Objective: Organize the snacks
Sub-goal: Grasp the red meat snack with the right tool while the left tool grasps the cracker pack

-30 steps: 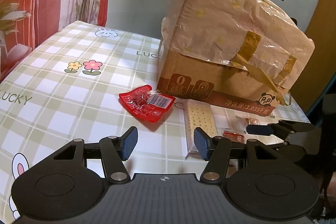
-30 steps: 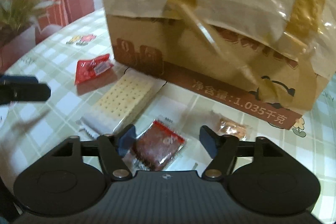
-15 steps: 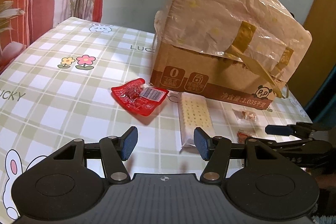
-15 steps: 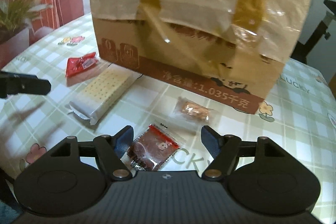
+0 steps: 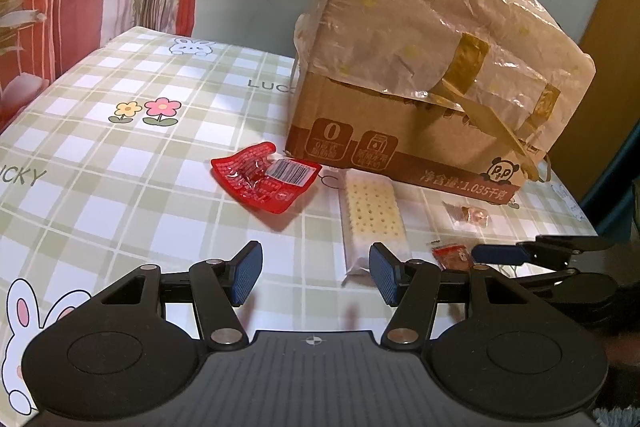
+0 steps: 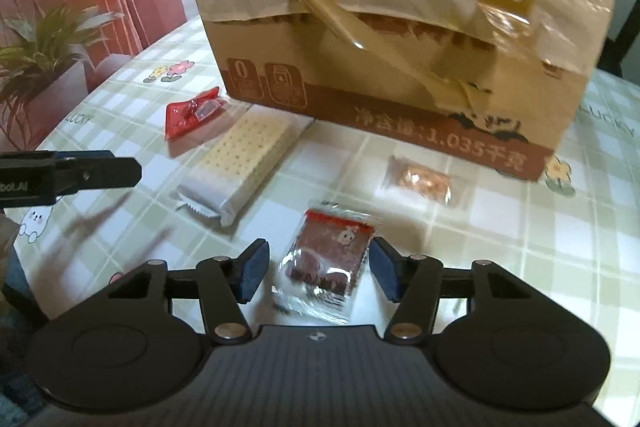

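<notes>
Four snack packets (image 6: 326, 263) — one box (image 6: 400, 39)

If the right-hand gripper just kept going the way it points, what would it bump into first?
Probably the small clear-wrapped packet of dark brown snack, lying on the checked tablecloth between the right gripper's closing jaws. Depth is hard to judge.

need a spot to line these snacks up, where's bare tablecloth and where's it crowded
Free: the wide checked stretch of the tablecloth left of the red packet, out to the flower print. Crowded: the strip in front of the cardboard box, where the cracker pack, the clear candy wrapper and the dark snack packet lie between the right gripper's fingers.
</notes>
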A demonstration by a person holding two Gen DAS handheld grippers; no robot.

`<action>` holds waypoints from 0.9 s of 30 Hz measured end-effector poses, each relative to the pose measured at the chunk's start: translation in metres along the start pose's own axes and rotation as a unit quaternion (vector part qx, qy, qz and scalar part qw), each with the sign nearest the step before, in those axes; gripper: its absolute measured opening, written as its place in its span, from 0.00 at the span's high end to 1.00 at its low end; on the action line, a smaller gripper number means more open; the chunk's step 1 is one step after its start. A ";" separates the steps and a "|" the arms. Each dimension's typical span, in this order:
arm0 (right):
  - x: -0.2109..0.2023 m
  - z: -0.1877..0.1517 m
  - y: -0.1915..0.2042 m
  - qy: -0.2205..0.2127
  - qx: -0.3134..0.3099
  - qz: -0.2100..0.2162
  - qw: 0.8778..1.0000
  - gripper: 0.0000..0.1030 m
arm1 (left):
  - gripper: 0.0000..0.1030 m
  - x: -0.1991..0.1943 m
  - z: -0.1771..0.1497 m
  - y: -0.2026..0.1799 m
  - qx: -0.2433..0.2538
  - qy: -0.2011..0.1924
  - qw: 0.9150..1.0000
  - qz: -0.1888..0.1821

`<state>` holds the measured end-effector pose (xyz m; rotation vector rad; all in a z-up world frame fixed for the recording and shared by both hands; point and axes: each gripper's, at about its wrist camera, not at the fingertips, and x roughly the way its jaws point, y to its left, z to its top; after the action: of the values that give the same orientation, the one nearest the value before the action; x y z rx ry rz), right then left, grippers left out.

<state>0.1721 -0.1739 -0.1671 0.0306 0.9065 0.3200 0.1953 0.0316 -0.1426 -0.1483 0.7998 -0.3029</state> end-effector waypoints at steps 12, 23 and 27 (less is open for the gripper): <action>0.000 -0.013 0.005 -0.035 -0.056 -0.014 0.998 0.56 | 0.40 0.005 0.000 -0.007 0.013 0.008 1.000 -0.001; -0.014 -0.019 -0.016 -0.068 -0.006 0.001 0.998 0.59 | 0.40 0.047 0.021 -0.051 0.097 0.032 0.995 -0.009; -0.020 -0.022 -0.024 -0.079 0.010 0.003 0.997 0.59 | 0.40 0.071 0.025 -0.066 0.118 0.049 0.992 0.009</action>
<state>0.1496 -0.2047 -0.1698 0.0762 0.7524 0.3093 0.2465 -0.0532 -0.1581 0.0961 0.8561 -0.3862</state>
